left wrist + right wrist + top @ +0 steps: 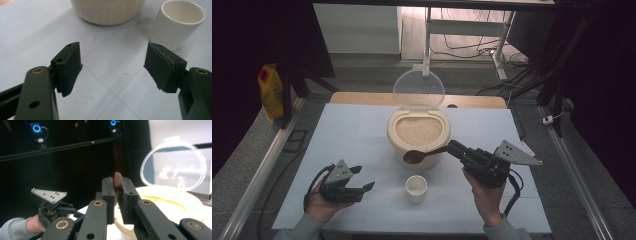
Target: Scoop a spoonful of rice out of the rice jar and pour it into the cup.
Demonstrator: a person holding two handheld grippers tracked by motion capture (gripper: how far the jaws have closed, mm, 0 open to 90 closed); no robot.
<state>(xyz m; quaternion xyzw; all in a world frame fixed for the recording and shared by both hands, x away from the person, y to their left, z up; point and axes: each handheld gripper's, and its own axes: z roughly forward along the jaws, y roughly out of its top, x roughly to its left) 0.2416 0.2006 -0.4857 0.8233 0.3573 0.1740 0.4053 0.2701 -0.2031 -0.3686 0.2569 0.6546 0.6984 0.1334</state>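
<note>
Spoon (424, 154): we are seeing a brown spoon hanging over the near rim of the rice container (392, 131); its bowl is sitting at the left end, above the container's front edge, and it looks empty so far as we can tell.
Spoon axis: we are reading its long axis as running nearly level across the high view, bowl pointing left and slightly toward us, handle rising to the right into the right gripper (455, 147).
Right gripper: we are seeing its jaws clamping the handle; in the right gripper view the brown handle end (117, 180) is poking up between the closed pads.
Left gripper (364, 178): we are holding it low over the table (352, 135), left of the cup, jaws standing wide apart with nothing between them.
Cup (416, 187): we are seeing a small white cup standing upright between the two grippers, near the container, below and just right of the spoon's bowl; in the left gripper view it (178, 23) is lying beyond the right-hand jaw.
Container: we are looking at rice (418, 130) filling it, clear lid (418, 89) standing open behind.
</note>
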